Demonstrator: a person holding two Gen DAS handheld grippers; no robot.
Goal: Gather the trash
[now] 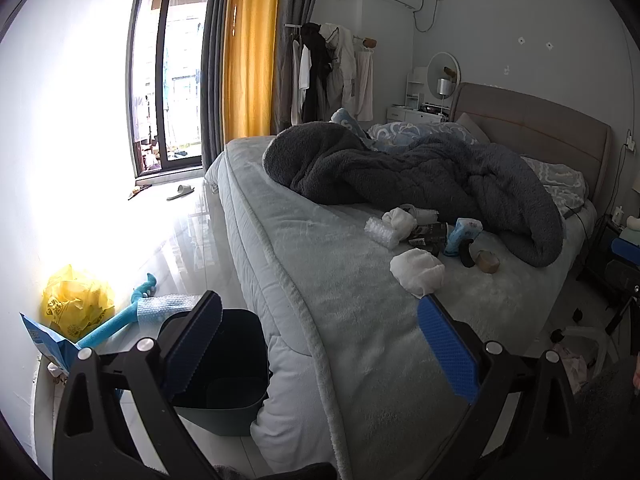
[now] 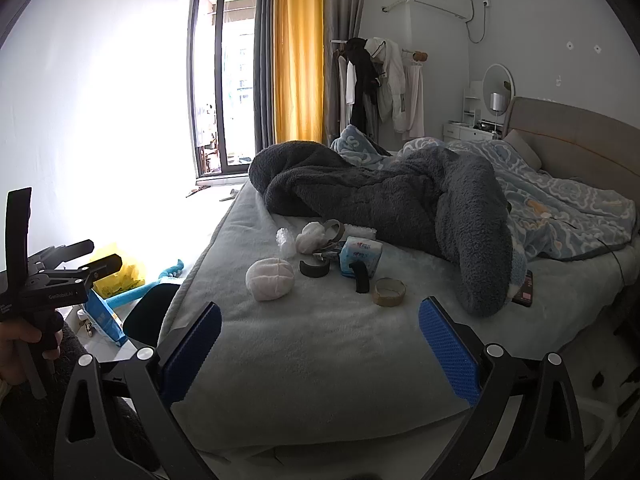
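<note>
Trash lies in a cluster on the pale grey bed [image 1: 320, 264]: a white crumpled wad [image 1: 418, 274] [image 2: 270, 278], a second white wad [image 1: 400, 220] [image 2: 311, 237], bubble wrap [image 1: 380, 232] [image 2: 285, 242], a blue tissue pack [image 1: 462, 234] [image 2: 360, 258], a brown tape roll [image 1: 488, 261] [image 2: 389, 291] and black strap pieces [image 2: 315, 269]. A dark bin [image 1: 224, 368] [image 2: 148, 312] stands on the floor against the bed's side. My left gripper [image 1: 319, 306] hangs open over the bed's corner, well short of the trash. My right gripper [image 2: 320, 308] is open above the bed, nothing between its fingers.
A dark grey fleece blanket [image 1: 420, 176] is heaped behind the trash. A phone [image 2: 524, 288] lies by its end. On the floor left of the bin are a yellow bag [image 1: 76, 304], a turquoise toy [image 1: 120, 320] and a blue package [image 1: 44, 340]. A hand [image 2: 16, 344] holds the left gripper.
</note>
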